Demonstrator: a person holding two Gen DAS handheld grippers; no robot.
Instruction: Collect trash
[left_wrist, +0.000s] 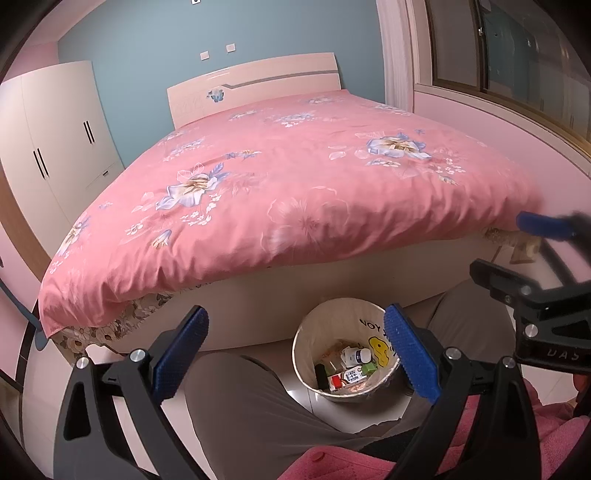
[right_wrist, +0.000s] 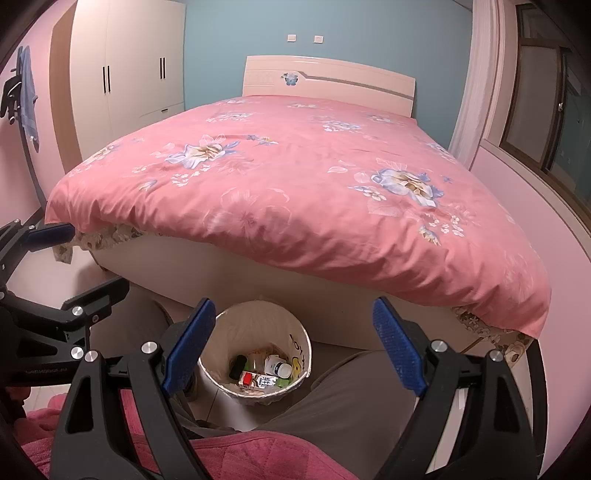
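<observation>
A round cream waste bin stands on the floor at the foot of the bed, between a seated person's knees. Inside lie several bits of trash: a small white bottle, a red-and-white carton, and a dark object. My left gripper hovers open above the bin with nothing between its blue pads. My right gripper is also open and empty, held above the bin. Each gripper shows at the edge of the other's view.
A bed with a pink floral quilt fills the room ahead. A white wardrobe stands at the left, a window at the right. The person's grey trouser legs flank the bin.
</observation>
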